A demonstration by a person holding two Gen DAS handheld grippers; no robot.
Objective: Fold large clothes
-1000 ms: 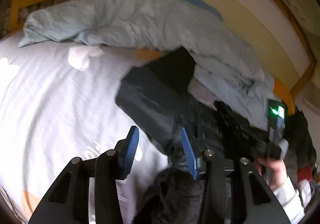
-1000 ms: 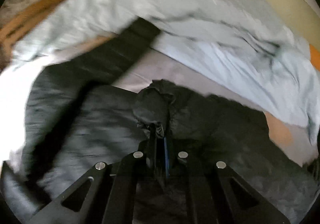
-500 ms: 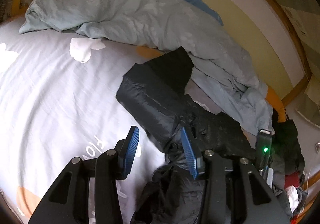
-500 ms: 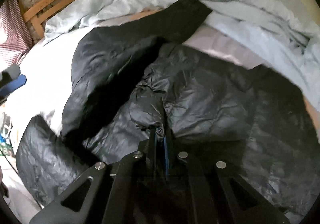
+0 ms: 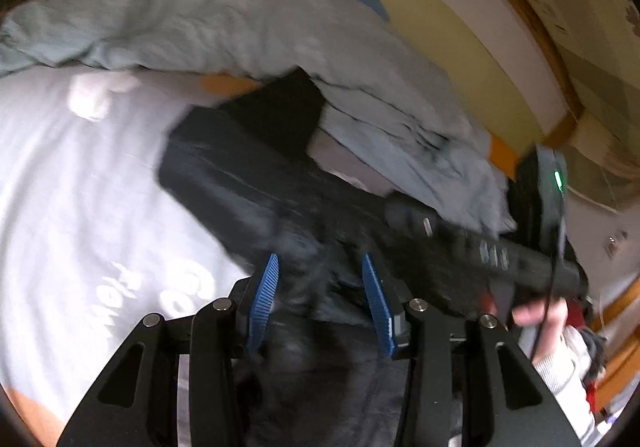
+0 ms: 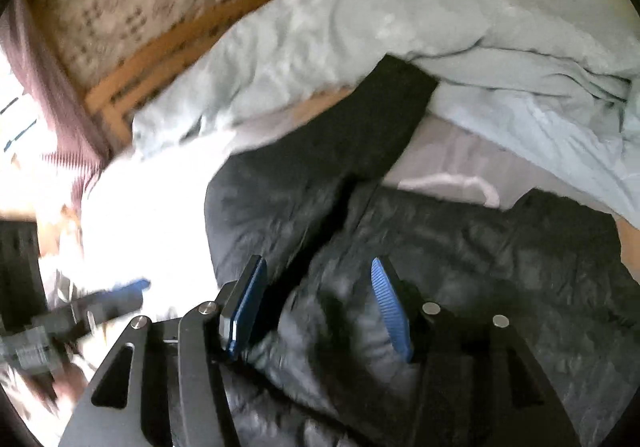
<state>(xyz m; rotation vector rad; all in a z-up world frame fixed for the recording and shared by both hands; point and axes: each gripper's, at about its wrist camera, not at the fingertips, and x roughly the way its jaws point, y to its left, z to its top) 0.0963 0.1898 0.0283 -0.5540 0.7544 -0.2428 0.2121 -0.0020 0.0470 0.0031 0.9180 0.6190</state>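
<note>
A black puffer jacket (image 5: 248,183) lies crumpled on the white bed sheet (image 5: 80,207); it fills the lower half of the right wrist view (image 6: 480,247), with a sleeve reaching up toward the quilt. My left gripper (image 5: 320,287) is open and empty, just above the jacket's near edge. My right gripper (image 6: 320,299) is open over the jacket, its blue pads apart with nothing between them. The right gripper's body and the hand holding it show at the right of the left wrist view (image 5: 500,255).
A rumpled pale blue quilt (image 5: 240,27) lies along the far side of the bed, also in the right wrist view (image 6: 400,39). A wooden bed frame (image 6: 168,59) stands behind it. A yellow and white wall (image 5: 460,15) runs at the right.
My right gripper was shut on a bunch of jacket fabric and has opened and let it go. Both grippers have shifted; the views are blurred by motion. My left gripper stayed open.
</note>
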